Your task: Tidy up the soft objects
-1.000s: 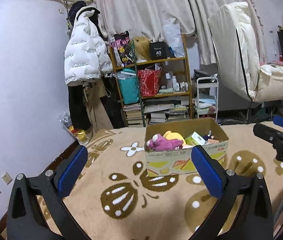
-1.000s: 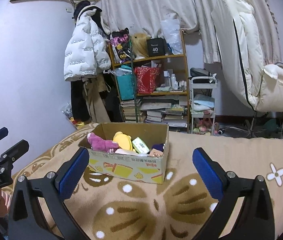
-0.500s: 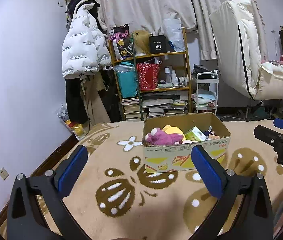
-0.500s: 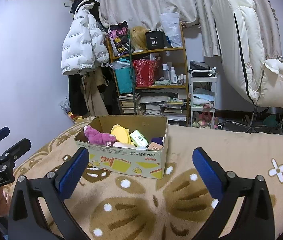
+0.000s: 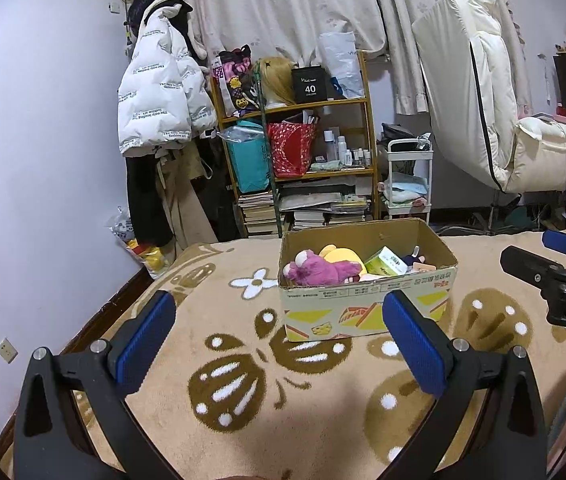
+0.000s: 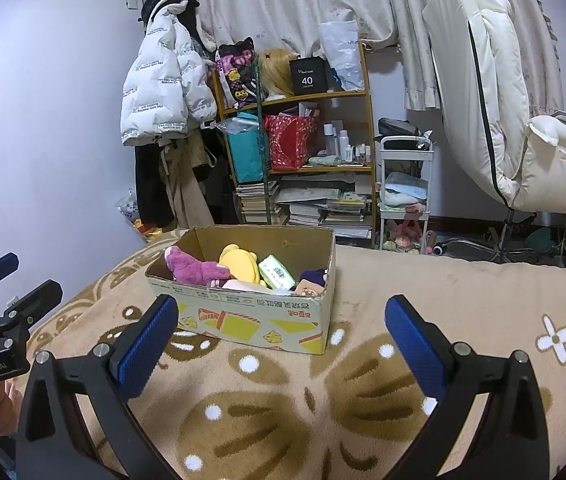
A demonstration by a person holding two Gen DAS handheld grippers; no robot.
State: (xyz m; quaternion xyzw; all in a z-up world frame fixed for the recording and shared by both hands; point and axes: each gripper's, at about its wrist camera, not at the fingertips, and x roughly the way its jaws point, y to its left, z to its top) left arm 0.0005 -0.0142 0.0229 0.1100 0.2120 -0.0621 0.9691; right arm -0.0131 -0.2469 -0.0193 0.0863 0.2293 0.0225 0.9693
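Brown corrugated cardboard makes up the box (image 5: 367, 304), which sits on a tan blanket (image 5: 243, 400) patterned with brown butterflies and white flowers. In the left wrist view the box lies ahead and a little right of centre, its long side running left to right across the frame, the open top facing up. Its printed front shows yellow and orange shapes and a line of characters too small to read. Inside, a pink plush toy (image 5: 321, 270) lies on its side at the left end, long axis along the box, head toward the left wall; a yellow plush toy (image 5: 343, 256) sits just behind it, and a green packet (image 5: 387, 261) leans tilted to the right. The left tool (image 5: 279, 344) hovers over the blanket with its blue pads spread wide, gripping nothing. At the right edge the right tool (image 5: 539, 256) shows from the side, also spread apart; its body carries the letters "DAS". On the shelf (image 5: 295, 104) behind stands a black box marked "40".

In the right wrist view the box (image 6: 251, 312) is angled, its long axis running from near left to far right. The pink plush toy (image 6: 195, 270), yellow plush toy (image 6: 241, 262) and green packet (image 6: 277, 276) lie in a row. The right tool (image 6: 281, 340) is wide apart and empty. The left tool (image 6: 15, 276) at the left edge reads "GenRobot.AI"
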